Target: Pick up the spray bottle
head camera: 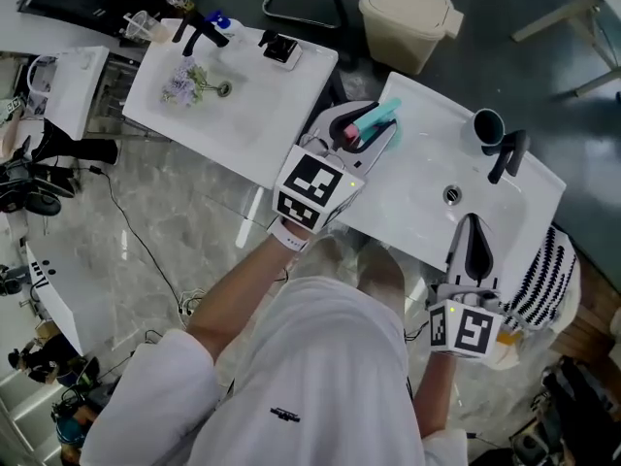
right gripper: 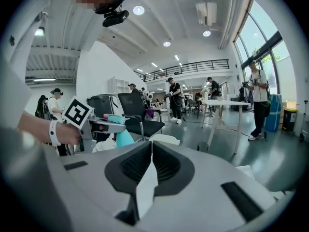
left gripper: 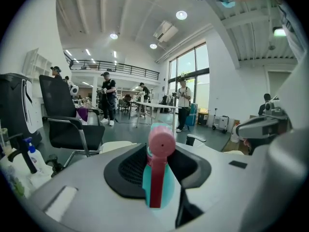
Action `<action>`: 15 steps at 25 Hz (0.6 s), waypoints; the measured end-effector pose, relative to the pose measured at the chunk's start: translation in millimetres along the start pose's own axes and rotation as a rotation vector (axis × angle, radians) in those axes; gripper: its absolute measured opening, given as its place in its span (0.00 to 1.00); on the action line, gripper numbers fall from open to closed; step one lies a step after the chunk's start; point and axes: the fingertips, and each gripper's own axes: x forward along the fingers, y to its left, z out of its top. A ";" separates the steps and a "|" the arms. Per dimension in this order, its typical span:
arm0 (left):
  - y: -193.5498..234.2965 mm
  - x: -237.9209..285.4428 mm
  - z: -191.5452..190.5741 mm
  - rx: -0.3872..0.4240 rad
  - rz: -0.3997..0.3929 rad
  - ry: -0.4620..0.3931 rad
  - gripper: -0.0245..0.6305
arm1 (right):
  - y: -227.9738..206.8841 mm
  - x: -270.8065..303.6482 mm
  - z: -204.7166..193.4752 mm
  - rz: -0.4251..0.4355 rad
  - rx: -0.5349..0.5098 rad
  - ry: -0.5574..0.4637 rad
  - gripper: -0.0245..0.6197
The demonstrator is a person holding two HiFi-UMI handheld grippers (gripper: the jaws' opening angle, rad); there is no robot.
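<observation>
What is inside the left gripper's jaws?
A spray bottle, teal with a pink nozzle and trigger, clamped in the left gripper. The jaws cover parts of its sides, and the nozzle hides most of the body behind it.

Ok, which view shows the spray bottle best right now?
The left gripper view: the spray bottle stands centred between the left gripper's jaws, pink head and teal body clear. The head view shows it from above, partly covered by the gripper. The right gripper view catches only a small teal part at left.
</observation>
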 end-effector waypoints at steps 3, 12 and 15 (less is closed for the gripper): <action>-6.2 -26.2 13.4 -0.006 0.011 -0.012 0.23 | -2.0 -11.2 6.7 -0.019 -0.021 -0.008 0.05; -31.1 -105.4 41.7 0.009 0.064 -0.058 0.23 | -14.8 -42.7 24.1 -0.085 -0.045 -0.046 0.05; -39.8 -123.9 41.4 0.000 0.077 -0.065 0.23 | -19.5 -51.4 27.0 -0.101 -0.050 -0.057 0.05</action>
